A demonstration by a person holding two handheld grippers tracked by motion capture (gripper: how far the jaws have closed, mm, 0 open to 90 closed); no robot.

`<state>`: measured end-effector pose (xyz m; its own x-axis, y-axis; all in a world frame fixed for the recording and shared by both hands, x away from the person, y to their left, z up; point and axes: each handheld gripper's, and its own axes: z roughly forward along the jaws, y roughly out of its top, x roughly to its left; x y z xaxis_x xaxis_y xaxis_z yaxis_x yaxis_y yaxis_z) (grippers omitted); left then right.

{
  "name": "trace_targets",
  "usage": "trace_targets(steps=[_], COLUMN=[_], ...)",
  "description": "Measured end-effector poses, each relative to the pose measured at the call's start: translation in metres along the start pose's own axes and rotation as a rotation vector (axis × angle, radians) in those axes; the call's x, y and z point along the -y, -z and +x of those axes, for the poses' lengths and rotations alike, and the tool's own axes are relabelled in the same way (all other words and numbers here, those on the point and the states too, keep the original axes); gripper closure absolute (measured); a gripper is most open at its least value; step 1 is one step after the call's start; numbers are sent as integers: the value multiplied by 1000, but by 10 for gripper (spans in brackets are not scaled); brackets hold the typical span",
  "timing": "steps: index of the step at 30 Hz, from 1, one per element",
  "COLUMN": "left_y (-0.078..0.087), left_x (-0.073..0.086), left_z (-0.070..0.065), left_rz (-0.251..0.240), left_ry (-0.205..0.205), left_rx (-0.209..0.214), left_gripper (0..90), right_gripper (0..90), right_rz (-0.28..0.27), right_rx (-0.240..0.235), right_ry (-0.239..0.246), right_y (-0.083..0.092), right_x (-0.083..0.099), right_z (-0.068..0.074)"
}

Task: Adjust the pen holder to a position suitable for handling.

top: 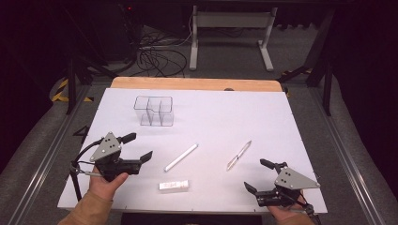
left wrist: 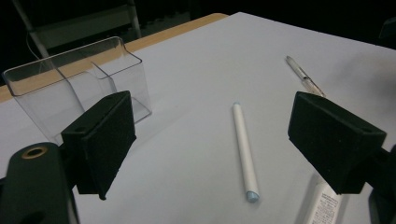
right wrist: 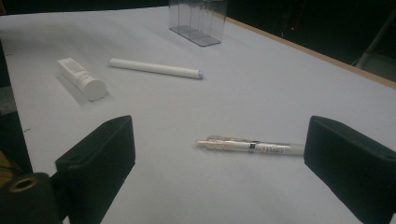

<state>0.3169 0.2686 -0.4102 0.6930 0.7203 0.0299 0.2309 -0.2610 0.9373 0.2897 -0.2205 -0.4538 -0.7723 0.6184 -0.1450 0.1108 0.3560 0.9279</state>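
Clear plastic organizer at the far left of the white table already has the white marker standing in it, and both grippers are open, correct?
Not quite. The white marker lies flat on the white table, apart from the empty clear plastic organizer, as the high view shows. Both the left gripper and right gripper are open.

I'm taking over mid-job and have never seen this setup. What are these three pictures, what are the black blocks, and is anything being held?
A person holds a hand-operated gripper in each hand: the left gripper and the right gripper. The high view looks down on the white table from above. Each of the other two views rides on one gripper; the black blocks are its own fingers.

On the table lie a clear divided organizer, a white marker, a clear pen and a small white tube.

Both grippers are open and hold nothing. The left faces the marker, the right the pen.
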Motion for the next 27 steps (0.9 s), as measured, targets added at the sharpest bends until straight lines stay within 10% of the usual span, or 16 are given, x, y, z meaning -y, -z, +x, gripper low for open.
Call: trace_targets(steps=[27], left_y=[-23], left_x=[-33], left_z=[27], left_rz=[97], left_ry=[-68], left_rx=[-10], left_gripper=[261], right_gripper=[101], right_rz=[9], right_rx=[-14], right_ry=[1], right_y=[-2], right_x=[0], right_z=[0])
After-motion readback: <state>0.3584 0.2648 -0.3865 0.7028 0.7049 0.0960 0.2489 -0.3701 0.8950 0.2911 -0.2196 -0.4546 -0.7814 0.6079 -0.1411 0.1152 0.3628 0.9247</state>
